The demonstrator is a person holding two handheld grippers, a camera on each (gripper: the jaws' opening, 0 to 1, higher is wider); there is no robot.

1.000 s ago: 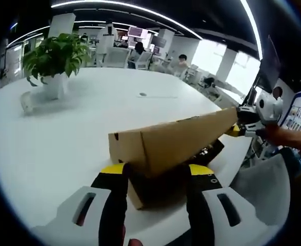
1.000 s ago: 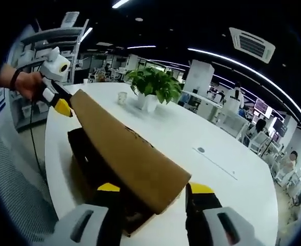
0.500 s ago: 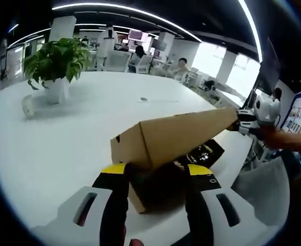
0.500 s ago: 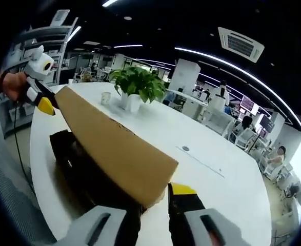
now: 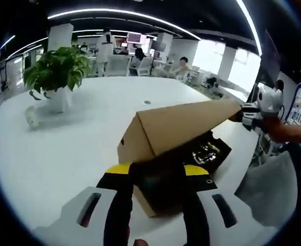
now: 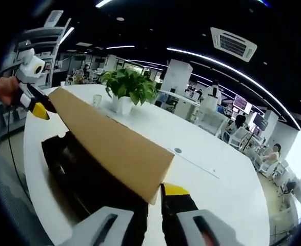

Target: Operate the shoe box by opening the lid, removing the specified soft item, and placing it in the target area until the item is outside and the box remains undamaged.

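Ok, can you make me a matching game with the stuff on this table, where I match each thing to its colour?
Things:
1. shoe box lid
2. potted plant
3. table
4. right gripper tips

Colours:
a. white
b. yellow
c. brown cardboard
d. green leaves

Pairs: 1-c, 2-d, 3-a, 4-b

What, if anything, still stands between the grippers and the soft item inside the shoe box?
The cardboard lid does: half raised, it slopes over the dark contents. The right gripper pinches one lid corner; the left gripper sits at the opposite box end.
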